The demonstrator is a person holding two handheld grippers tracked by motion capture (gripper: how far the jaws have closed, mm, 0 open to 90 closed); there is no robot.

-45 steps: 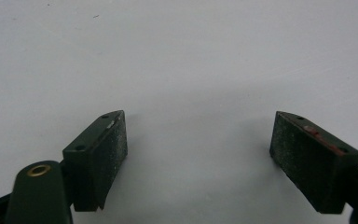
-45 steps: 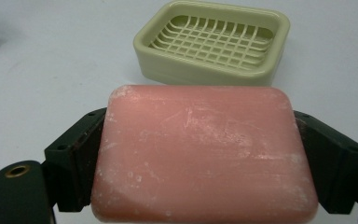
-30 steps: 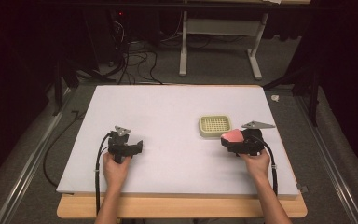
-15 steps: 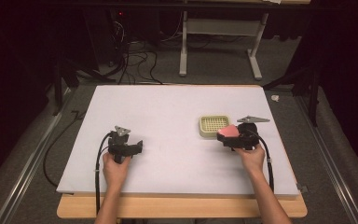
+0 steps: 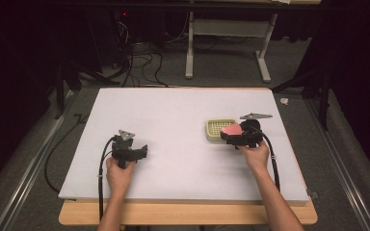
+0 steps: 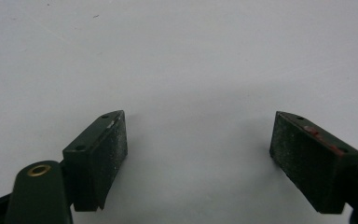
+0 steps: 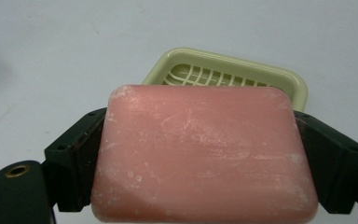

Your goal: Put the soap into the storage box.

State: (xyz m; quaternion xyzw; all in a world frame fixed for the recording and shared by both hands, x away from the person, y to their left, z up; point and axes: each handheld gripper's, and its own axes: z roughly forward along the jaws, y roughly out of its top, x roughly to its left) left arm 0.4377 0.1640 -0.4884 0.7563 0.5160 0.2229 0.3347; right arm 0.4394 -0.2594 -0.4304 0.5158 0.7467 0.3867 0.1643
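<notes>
A big white table [image 5: 173, 115] lies under both tongs. It has a wood edge on the side near the person.

The right tongs [image 5: 232, 136] are on the right side of the table, held in the right hand [image 5: 256, 155]. Their two black jaws press on the two short ends of a pink soap [image 7: 205, 151], so they are gripping it. The soap lies flat between the jaws and is up off the table. It has pale scratches and white dust on top.

Just past the tips of the right tongs sits a pale green dish [image 7: 242, 74]. It has a rack of thin bars inside. In the right gripper view, the far edge of the soap covers the near rim of the dish. In the high view, the soap [image 5: 231, 129] sits at the right edge of the dish [image 5: 217, 129].

The left tongs [image 6: 198, 149] are well apart from the soap and dish, over on the left side of the table. The left hand [image 5: 119, 172] holds them. Their jaws are spread wide, with bare white table between them. They hold nothing.
</notes>
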